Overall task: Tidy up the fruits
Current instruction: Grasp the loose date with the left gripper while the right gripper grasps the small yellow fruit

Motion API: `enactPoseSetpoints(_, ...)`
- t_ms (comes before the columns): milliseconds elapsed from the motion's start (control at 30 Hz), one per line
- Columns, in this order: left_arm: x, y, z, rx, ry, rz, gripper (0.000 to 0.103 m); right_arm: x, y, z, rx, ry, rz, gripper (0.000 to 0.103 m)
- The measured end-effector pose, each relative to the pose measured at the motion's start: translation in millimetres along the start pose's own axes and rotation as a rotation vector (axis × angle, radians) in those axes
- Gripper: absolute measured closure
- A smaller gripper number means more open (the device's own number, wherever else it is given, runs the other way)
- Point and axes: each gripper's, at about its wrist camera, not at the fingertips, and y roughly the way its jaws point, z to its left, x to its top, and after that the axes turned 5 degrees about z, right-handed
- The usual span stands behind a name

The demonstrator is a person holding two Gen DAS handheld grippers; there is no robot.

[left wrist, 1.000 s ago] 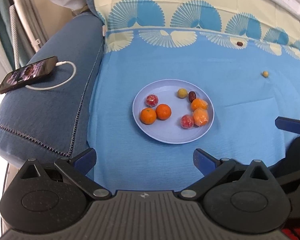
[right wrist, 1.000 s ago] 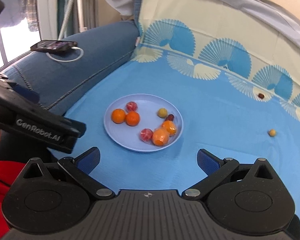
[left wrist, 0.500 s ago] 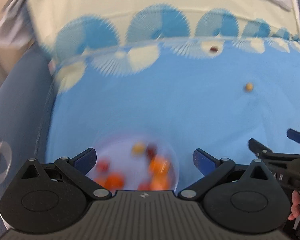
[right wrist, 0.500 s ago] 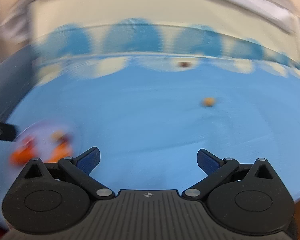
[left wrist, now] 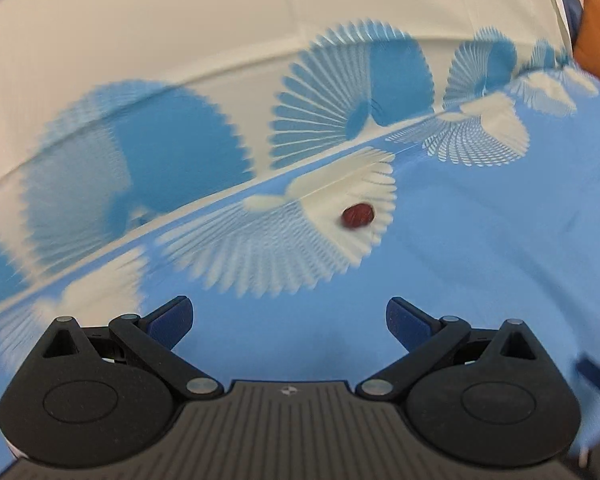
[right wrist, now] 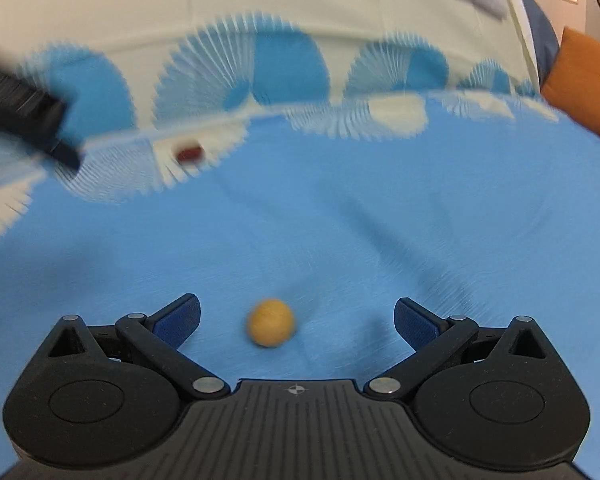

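right gripper (right wrist: 296, 316): your jaws wide, small round tan fruit (right wrist: 271, 328) between them on blue patterned cloth (right wrist: 340, 216). left gripper (left wrist: 288, 316): jaws wide, empty; small dark red oval fruit (left wrist: 358, 216) farther ahead, slightly right. risk: closing off-centre could roll the tan fruit away.

open blue cloth (right wrist: 380, 220) surrounds the yellow fruit (right wrist: 271, 322); nothing blocks it.

One dark red fruit (left wrist: 358, 216); one tan round fruit (right wrist: 271, 322); one patterned blue cloth (right wrist: 340, 216); one orange cushion (right wrist: 584, 80).
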Motion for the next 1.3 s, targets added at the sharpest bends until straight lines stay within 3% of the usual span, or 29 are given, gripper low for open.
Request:
enactPoseSetpoints(67,21.8,38.5,-7.4,-0.021,0.036,0.04,0.0,-1.3,1.7,6.2,-0.011,-0.053,-0.039,0.001)
enactPoseSetpoints(200,50.3,85.2,-18.3,-0.034,0.08,0.036,0.0,1.9,9.4,4.2,0.004,-0.037,-0.046,0.001)
enactPoseSetpoints(433,60.9,106.7,-23.8,-0.076,0.104,0.04,0.0,0.4,9.0,4.4,-0.011,-0.041,-0.051,0.001)
enactPoseSetpoints(467,60.6,106.6,-22.6,-0.085,0.096,0.039,0.005,0.1,9.2,4.7,-0.012,-0.04,-0.051,0.001)
enactPoseSetpoints(500,60.1,103.8,-22.4,-0.102,0.09,0.036,0.013,-0.9,6.3,4.7,-0.005,-0.033,-0.048,0.012)
enactPoseSetpoints(533,59.5,100.5,-20.8,-0.15,0.082,0.031,0.049,-2.1,0.7,3.6,-0.007,-0.019,-0.054,0.028)
enactPoseSetpoints(567,59.5,95.5,-20.6,-0.197,0.076,0.031,0.071,-4.0,-6.3,3.2,-0.008,-0.017,-0.068,0.078)
enactPoseSetpoints(700,53.3,69.7,-29.6,-0.161,0.125,-0.048,0.07,-4.3,-15.7,-0.7,0.004,0.011,-0.084,0.077)
enactPoseSetpoints(800,48.6,54.7,-27.8,-0.201,0.074,-0.015,0.07,0.8,-23.9,-10.5,-0.045,0.057,-0.17,0.077)
enactPoseSetpoints(900,31.0,24.9,-23.8,-0.187,0.045,0.002,0.07,4.0,-26.7,-21.1,-0.084,0.095,-0.211,0.077)
enactPoseSetpoints(1133,-70.6,-94.4,28.3,-0.15,-0.1,0.094,0.07,-7.5,-40.9,-30.1,-0.137,0.107,-0.23,0.077)
enactPoseSetpoints(1300,-152.5,-193.1,69.8,-0.055,-0.143,0.117,0.07,-16.0,-103.3,-26.0,-0.118,0.099,-0.241,0.077)
